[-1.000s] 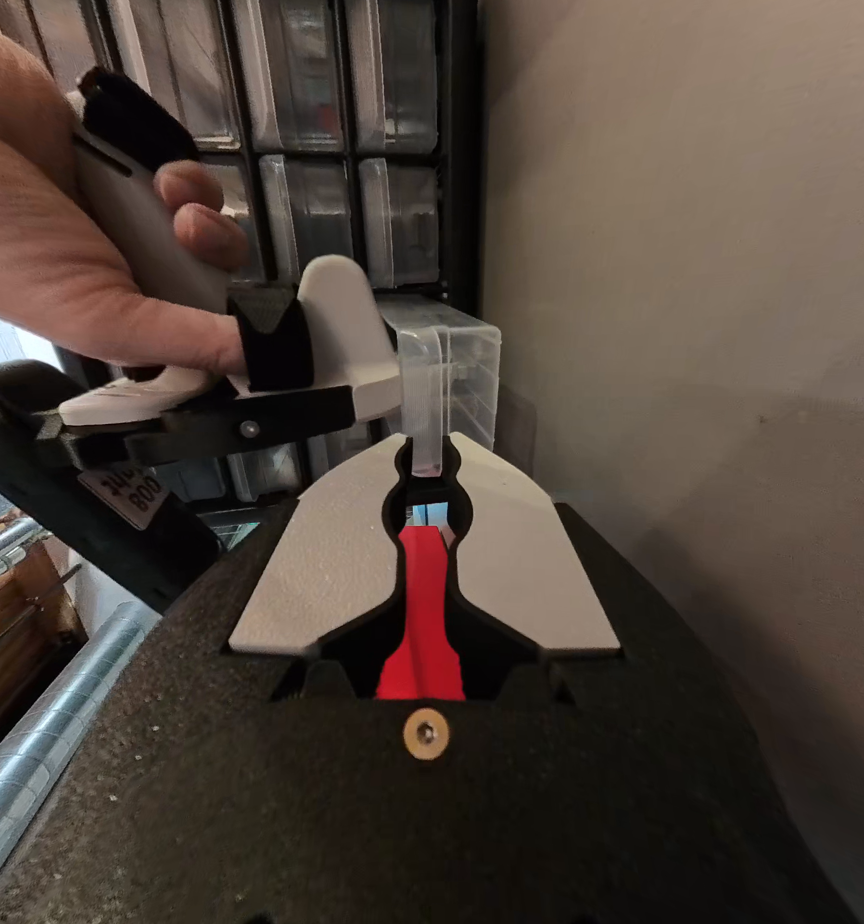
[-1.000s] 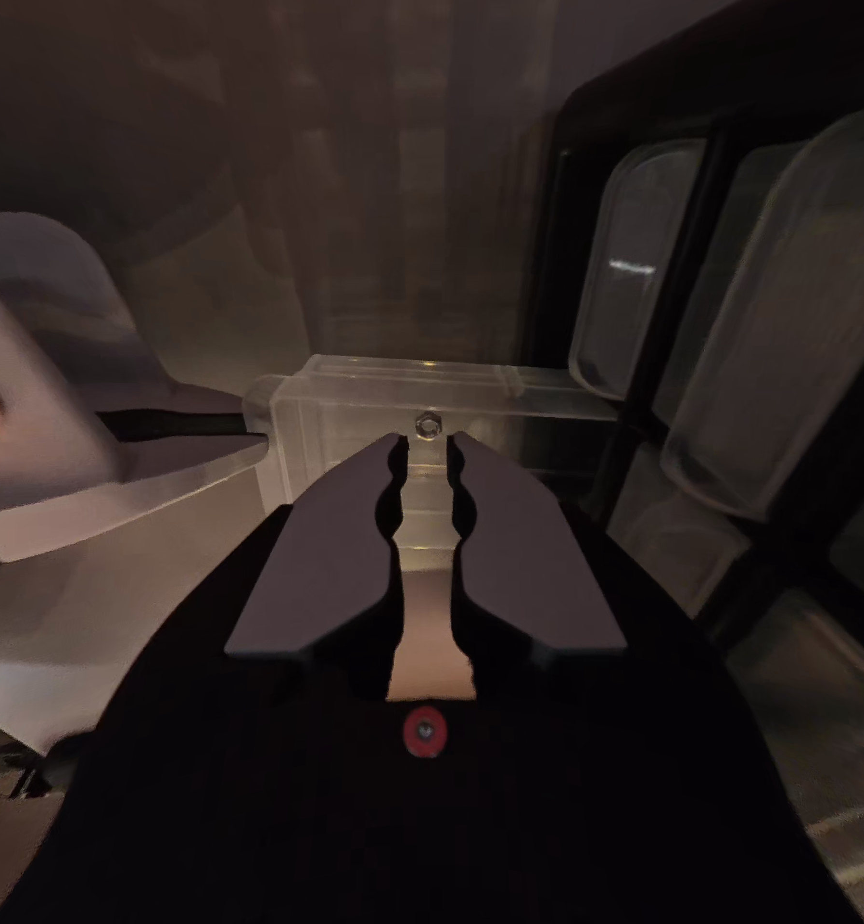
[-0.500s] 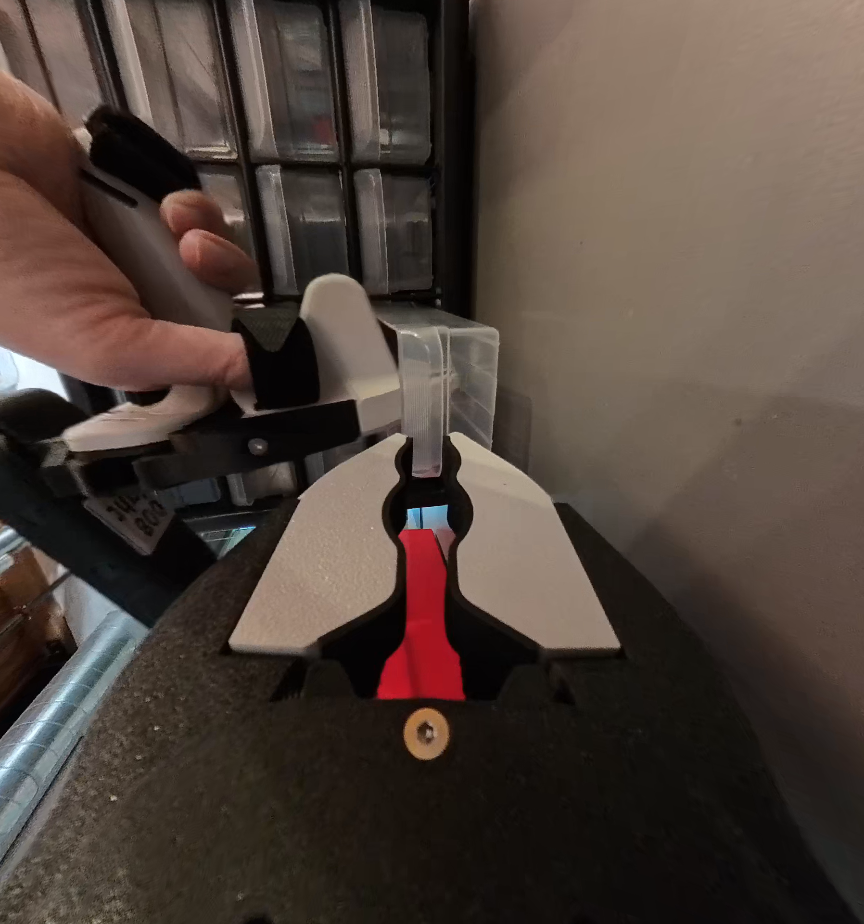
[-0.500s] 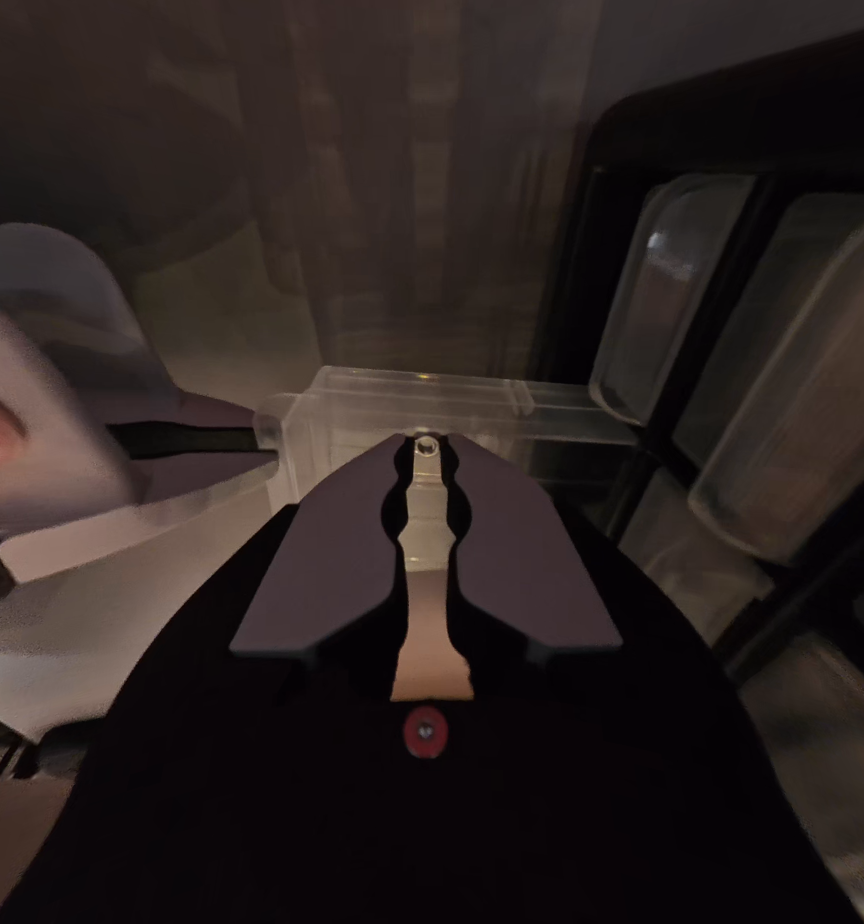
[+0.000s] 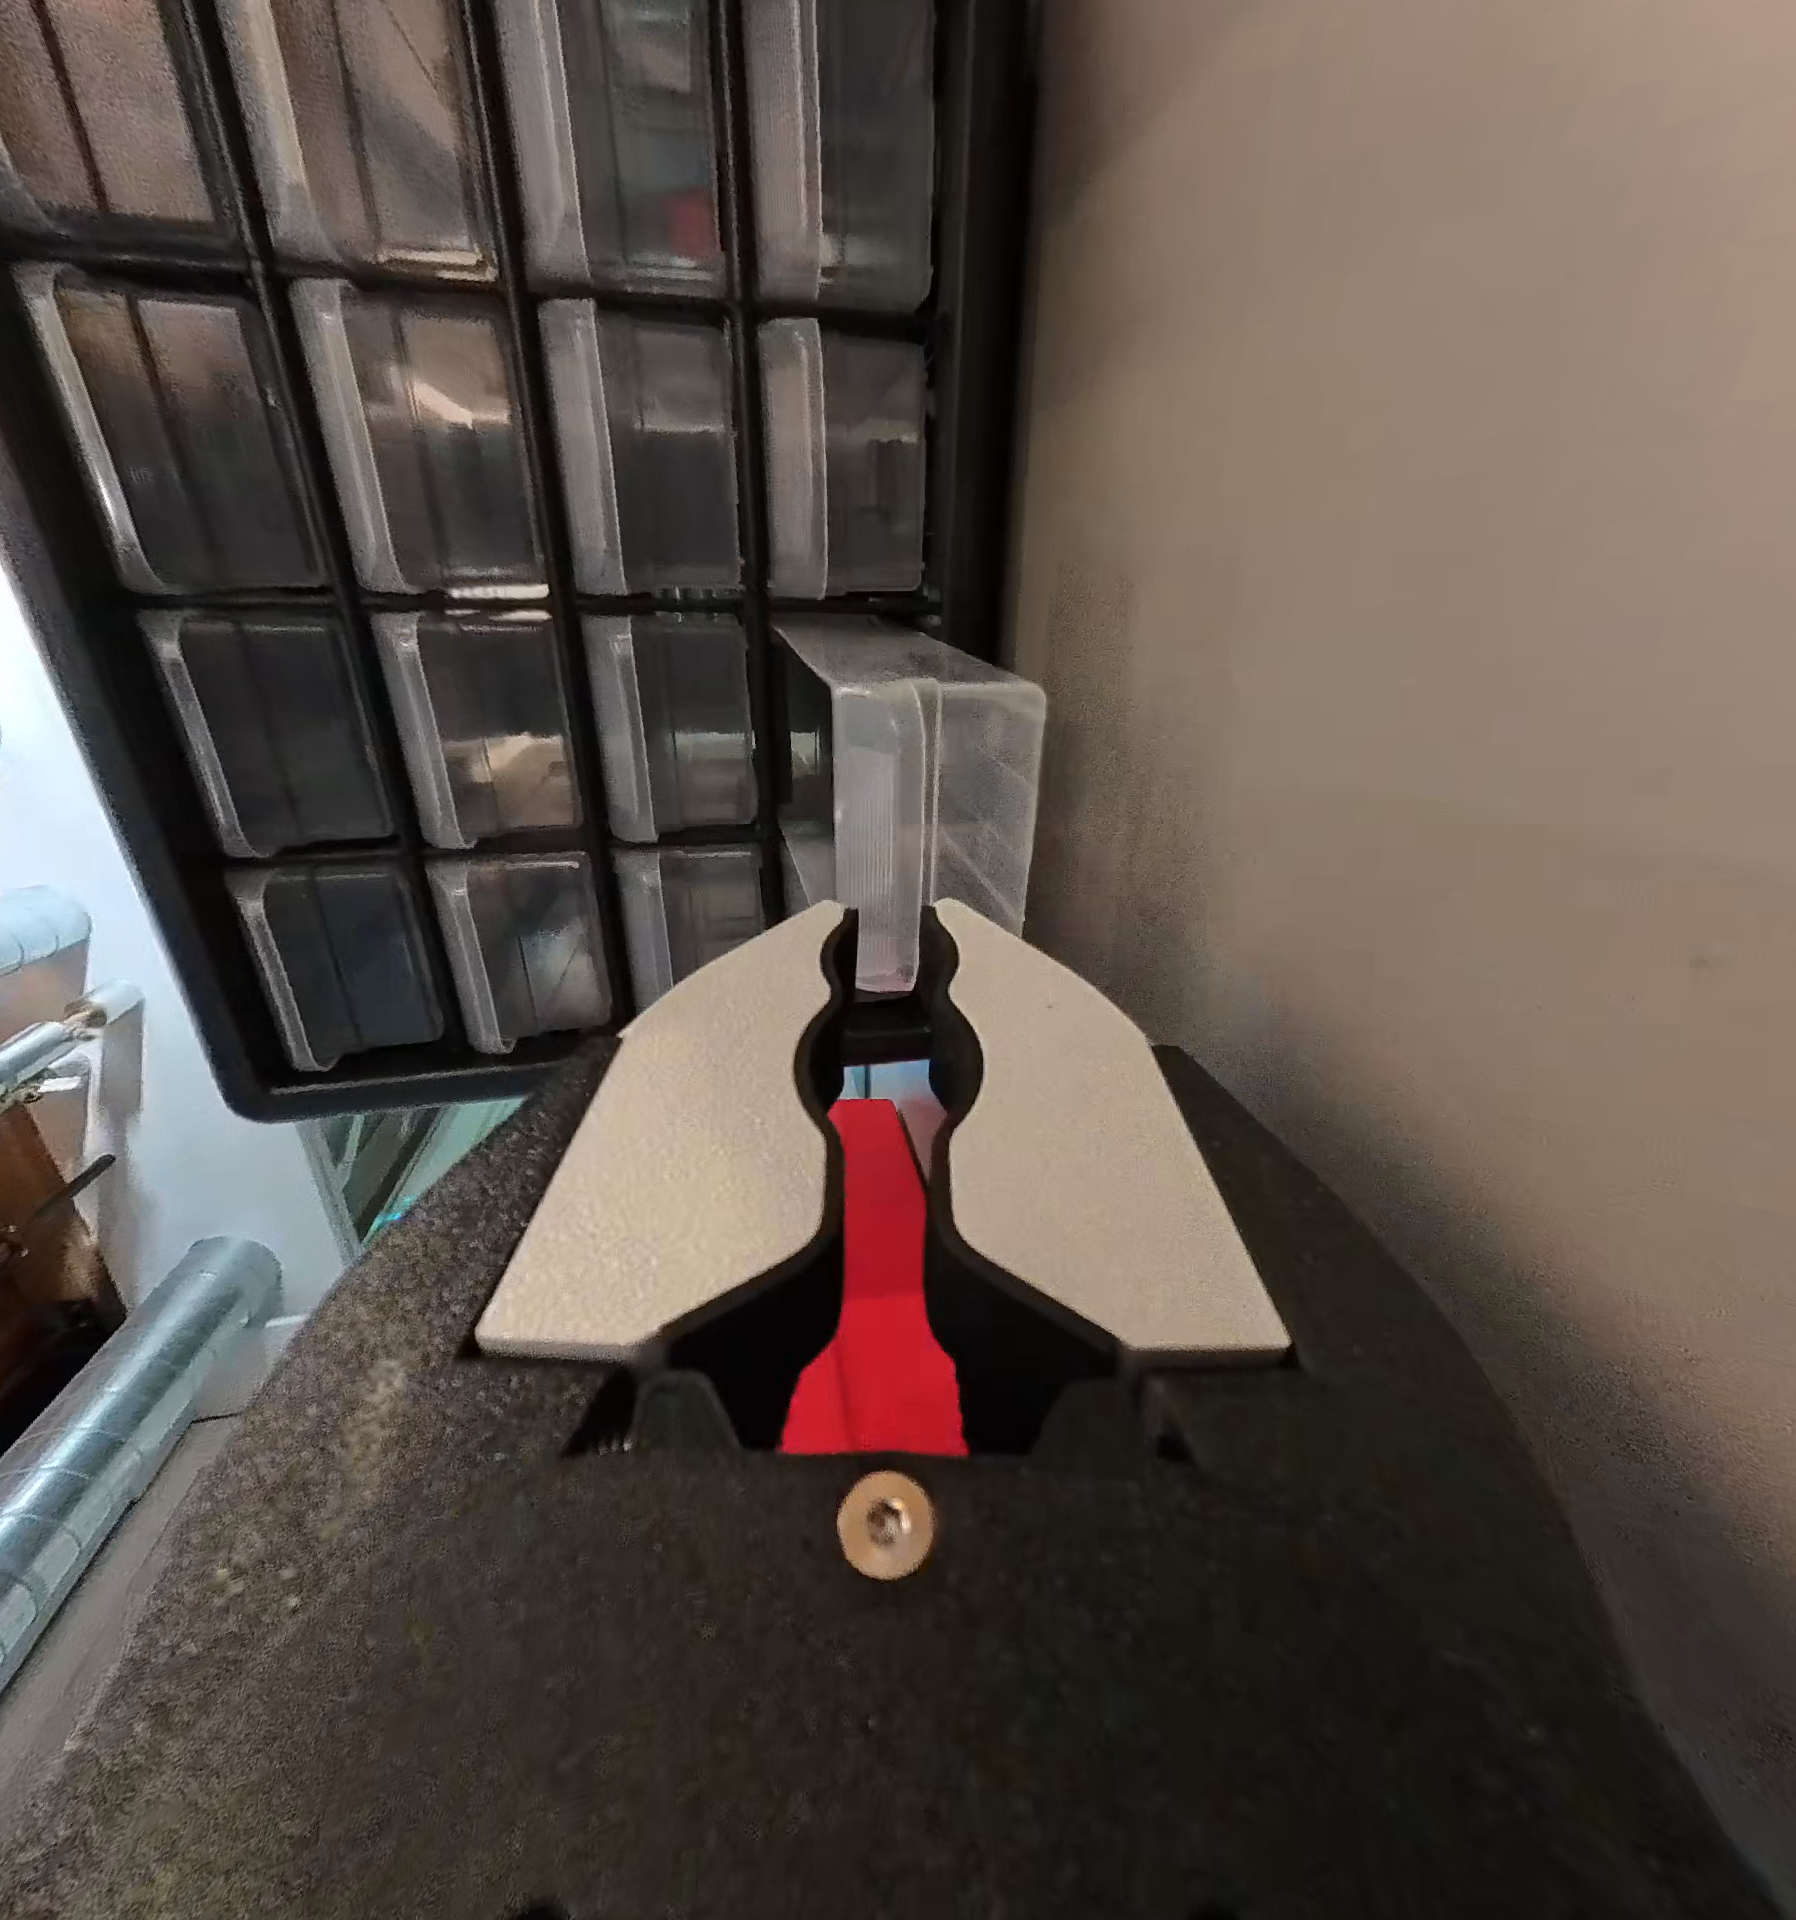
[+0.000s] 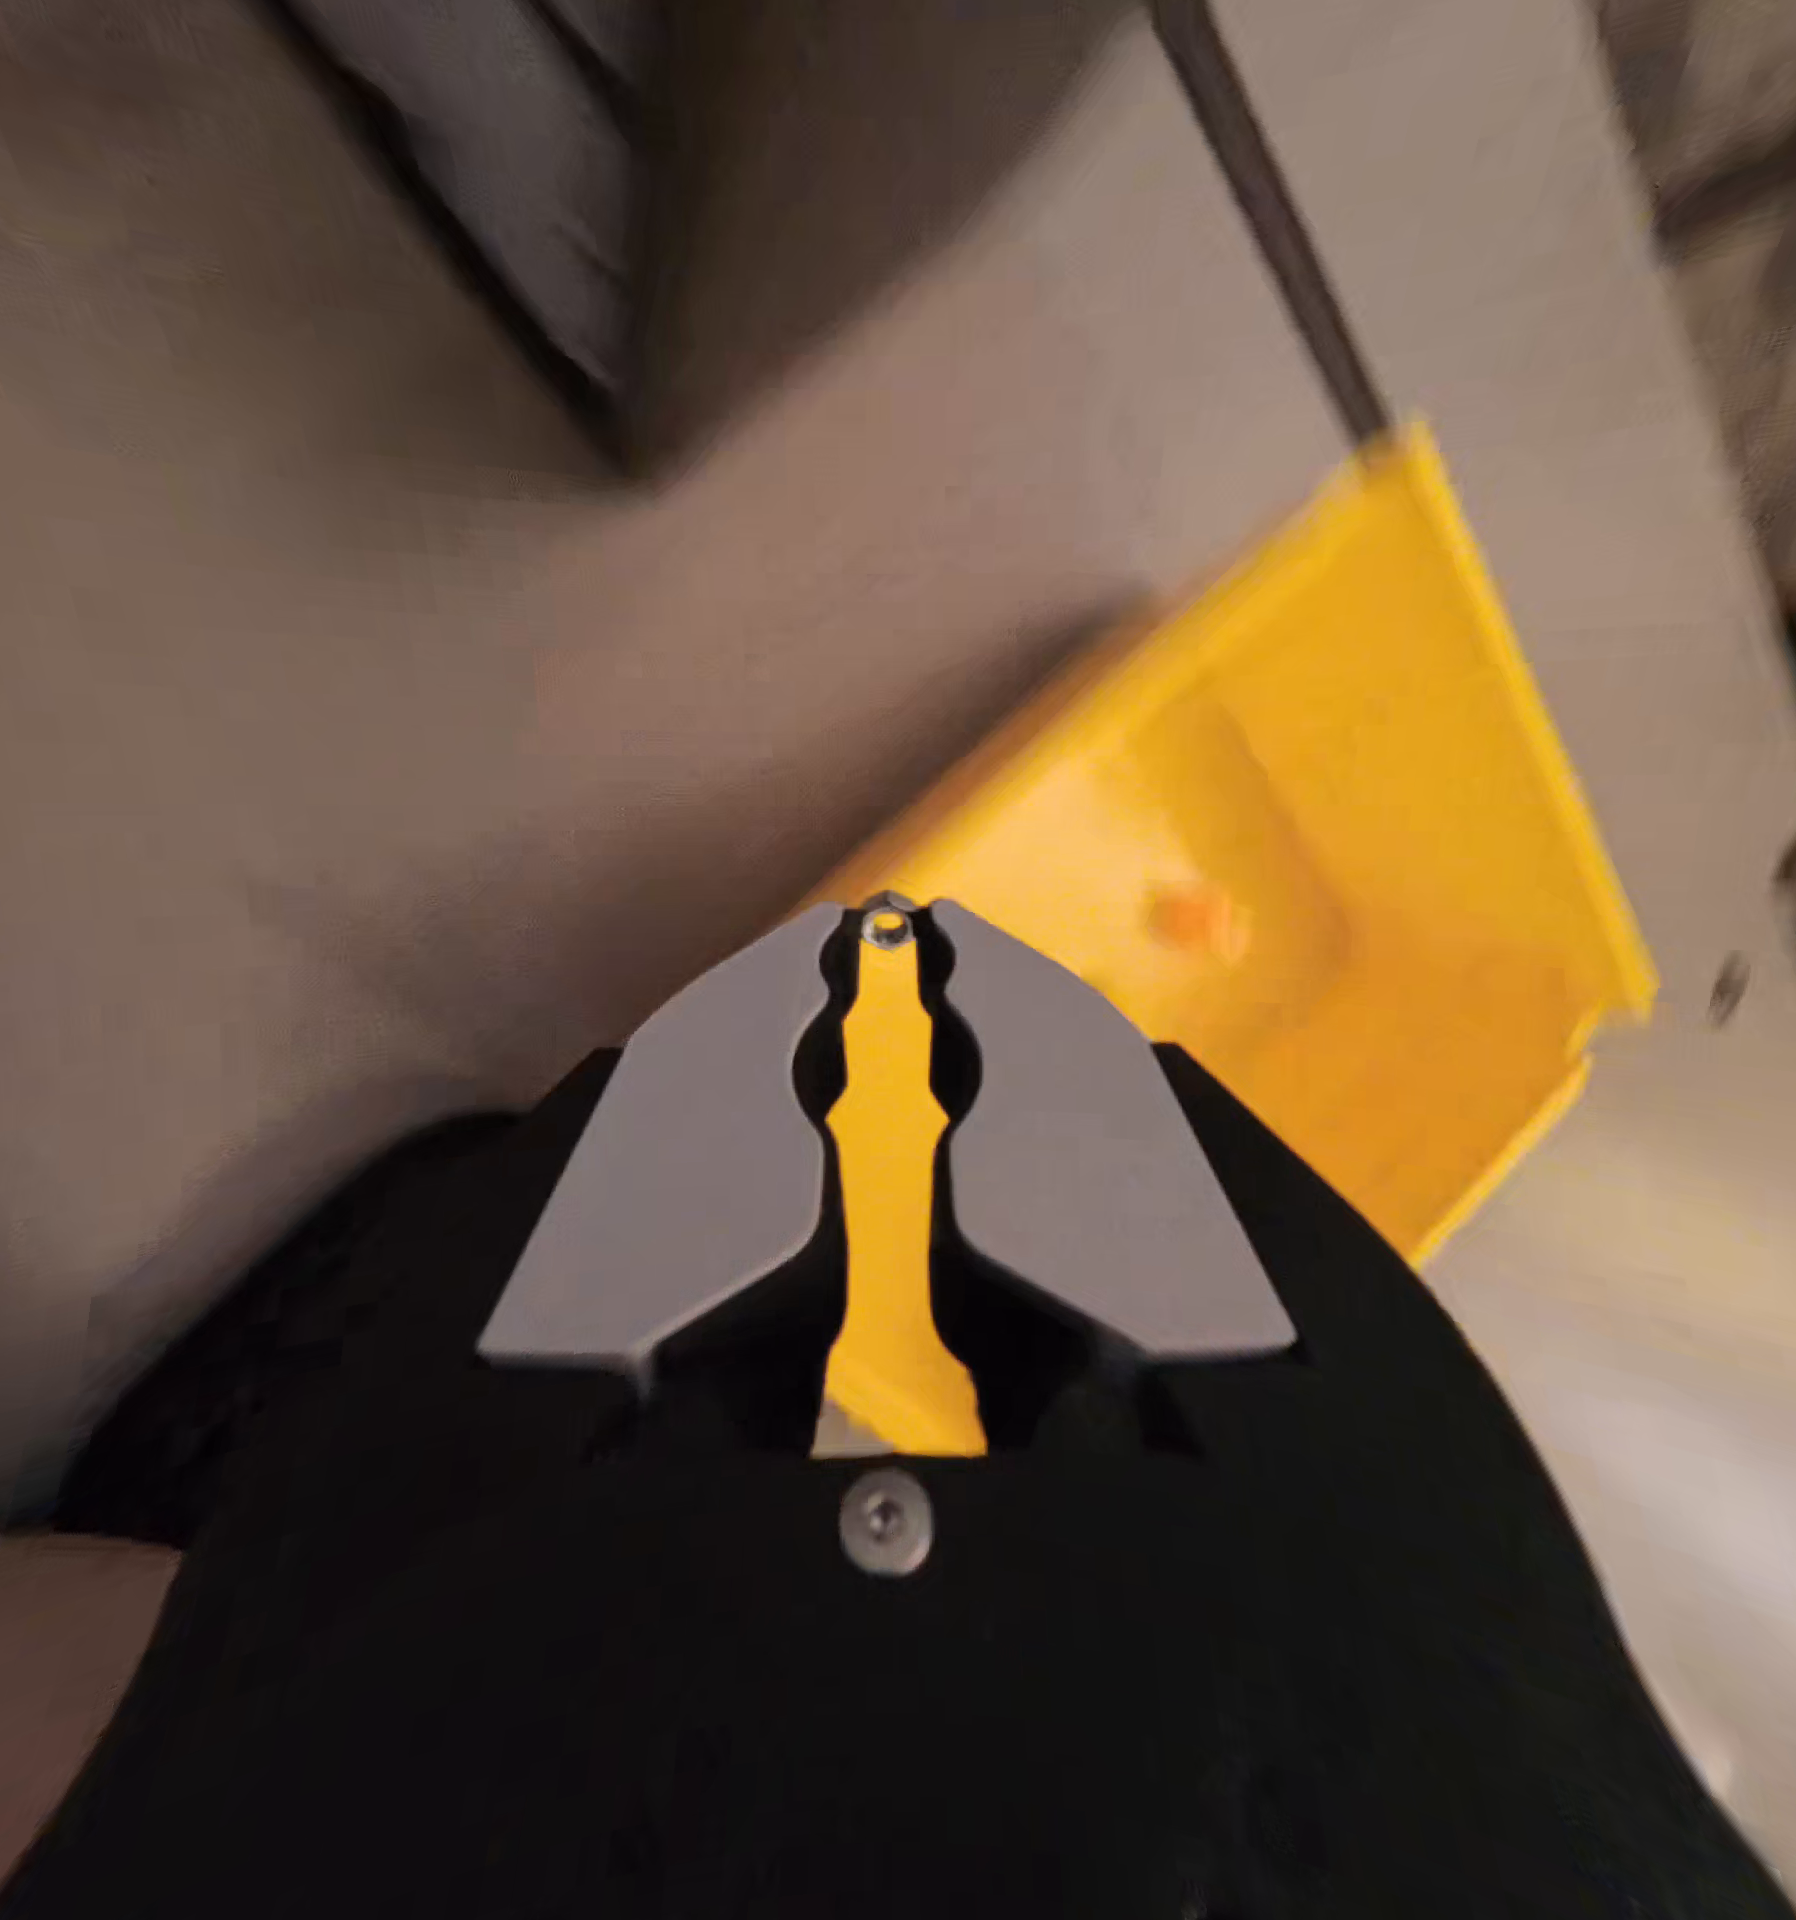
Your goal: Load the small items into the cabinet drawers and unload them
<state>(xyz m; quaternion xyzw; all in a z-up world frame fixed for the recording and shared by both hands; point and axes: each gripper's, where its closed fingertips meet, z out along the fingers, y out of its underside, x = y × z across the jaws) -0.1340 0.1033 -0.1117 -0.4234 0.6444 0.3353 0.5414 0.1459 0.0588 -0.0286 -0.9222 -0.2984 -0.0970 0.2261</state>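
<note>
Unloading looks underway: the left gripper pinches the tab of a clear plastic drawer pulled out of the black cabinet, while the right gripper clamps a small metal nut above a yellow plastic bin, not yet released.
</note>
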